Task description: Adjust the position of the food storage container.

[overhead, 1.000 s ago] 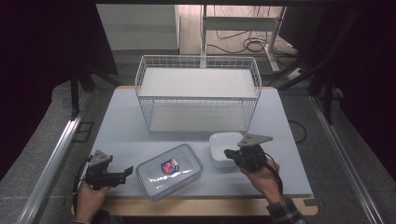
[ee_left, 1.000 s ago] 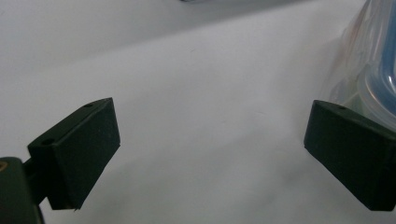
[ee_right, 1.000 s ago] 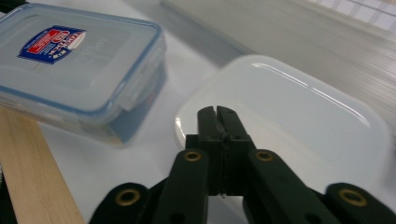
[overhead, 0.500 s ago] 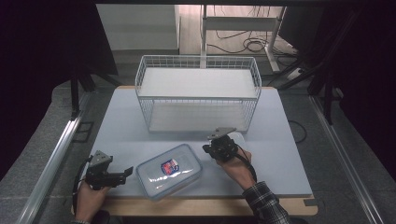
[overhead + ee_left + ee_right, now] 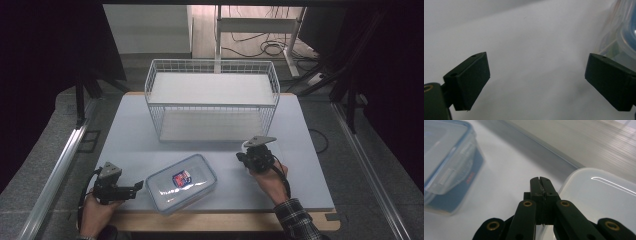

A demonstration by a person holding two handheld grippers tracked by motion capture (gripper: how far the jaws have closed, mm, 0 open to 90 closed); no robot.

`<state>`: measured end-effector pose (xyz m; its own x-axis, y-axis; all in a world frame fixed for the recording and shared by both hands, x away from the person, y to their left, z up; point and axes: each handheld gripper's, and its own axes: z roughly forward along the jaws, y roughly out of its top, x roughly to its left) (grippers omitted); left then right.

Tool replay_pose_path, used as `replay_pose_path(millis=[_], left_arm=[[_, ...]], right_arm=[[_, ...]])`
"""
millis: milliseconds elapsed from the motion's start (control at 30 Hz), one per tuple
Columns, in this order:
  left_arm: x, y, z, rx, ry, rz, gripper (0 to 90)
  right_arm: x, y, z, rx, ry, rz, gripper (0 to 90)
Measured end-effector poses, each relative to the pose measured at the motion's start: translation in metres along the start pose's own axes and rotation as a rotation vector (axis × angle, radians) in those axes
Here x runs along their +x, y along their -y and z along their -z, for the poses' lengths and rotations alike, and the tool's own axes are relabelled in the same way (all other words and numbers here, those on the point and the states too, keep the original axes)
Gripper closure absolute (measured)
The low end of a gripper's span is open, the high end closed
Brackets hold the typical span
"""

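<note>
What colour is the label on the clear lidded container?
Red and blue on the container's lid, best seen in the high view.

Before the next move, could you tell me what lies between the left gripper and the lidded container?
Nothing: in the high view, bare table separates the left gripper from the lidded container.

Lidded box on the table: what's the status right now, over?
Left gripper open beside lidded box, not touching. Right gripper shut, empty, by white container. Wire basket behind, nothing blocking.
</note>
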<state>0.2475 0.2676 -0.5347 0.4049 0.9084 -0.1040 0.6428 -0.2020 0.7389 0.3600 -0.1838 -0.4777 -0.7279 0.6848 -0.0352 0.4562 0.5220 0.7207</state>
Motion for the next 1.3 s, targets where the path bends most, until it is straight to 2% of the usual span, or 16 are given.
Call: replay_pose_path(millis=[100, 233, 400, 667, 833, 1000, 1100, 1200, 1300], left_arm=[[0.000, 0.000, 0.001, 0.004, -0.008, -0.005, 4.7], [0.001, 0.000, 0.001, 0.016, 0.002, -0.001, 5.2], [0.001, 0.000, 0.004, 0.014, 0.008, 0.002, 8.9], [-0.003, 0.002, 0.008, 0.030, -0.021, -0.027, 13.8], [-0.005, 0.004, 0.012, 0.032, -0.011, -0.012, 16.5], [-0.011, 0.005, 0.013, 0.050, 0.006, -0.026, 20.7], [-0.016, 0.006, 0.015, 0.063, 0.031, -0.024, 26.4], [-0.021, 0.008, 0.019, 0.066, 0.054, -0.027, 36.6], [-0.026, 0.010, 0.024, 0.070, 0.070, -0.007, 48.9]], right_arm=[[-0.008, 0.004, 0.005, -0.004, 0.016, -0.020, 89.0], [-0.016, 0.009, 0.009, -0.010, 0.038, -0.039, 89.0], [-0.029, 0.014, 0.014, -0.015, 0.066, -0.073, 89.0], [-0.049, 0.023, 0.024, -0.023, 0.101, -0.136, 89.0], [-0.058, 0.027, 0.027, -0.031, 0.121, -0.161, 89.0], [-0.063, 0.030, 0.028, -0.028, 0.138, -0.176, 89.0], [-0.060, 0.028, 0.031, -0.044, 0.141, -0.165, 88.9], [-0.054, 0.026, 0.034, -0.059, 0.133, -0.148, 88.7], [-0.048, 0.025, 0.035, -0.071, 0.112, -0.137, 88.5]])
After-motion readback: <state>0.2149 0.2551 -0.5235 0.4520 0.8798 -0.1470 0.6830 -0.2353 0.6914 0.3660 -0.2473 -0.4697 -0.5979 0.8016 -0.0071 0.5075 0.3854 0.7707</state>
